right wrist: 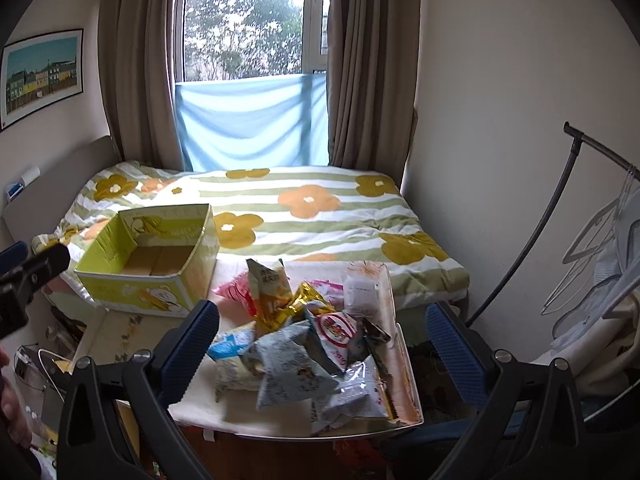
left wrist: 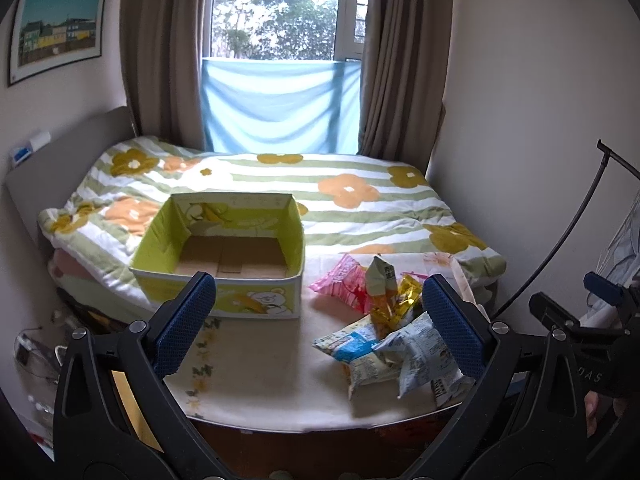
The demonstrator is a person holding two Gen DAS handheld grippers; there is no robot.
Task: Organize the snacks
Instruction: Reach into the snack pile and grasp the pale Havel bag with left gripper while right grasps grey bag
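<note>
Both of your grippers are hanging over the near edge of the table (left wrist: 256, 396), and each is standing wide open with nothing between the blue pads. Your left gripper (left wrist: 320, 320) is framing the bare cloth between the box and the snacks; your right gripper (right wrist: 320, 344) is hovering just above the snack pile (right wrist: 308, 344), not touching it.

You're looking at a heap of packets crowding the table's right side: a pale blue-grey bag (right wrist: 288, 368) lying on top at the front, a red-and-white packet (right wrist: 336, 336) just beside it, a gold wrapper (right wrist: 296, 308) behind, and a pink packet (left wrist: 344, 284) toward the far edge. More wrappers are spilling toward the near right corner.

Over at the far left corner, the yellow-green cardboard box (left wrist: 224, 240) with the bear and banana print is sitting open-topped, nothing inside but its brown floor. It's butting up against the flowered quilt (left wrist: 360, 200) on the bed beyond, well apart from the pile.
</note>
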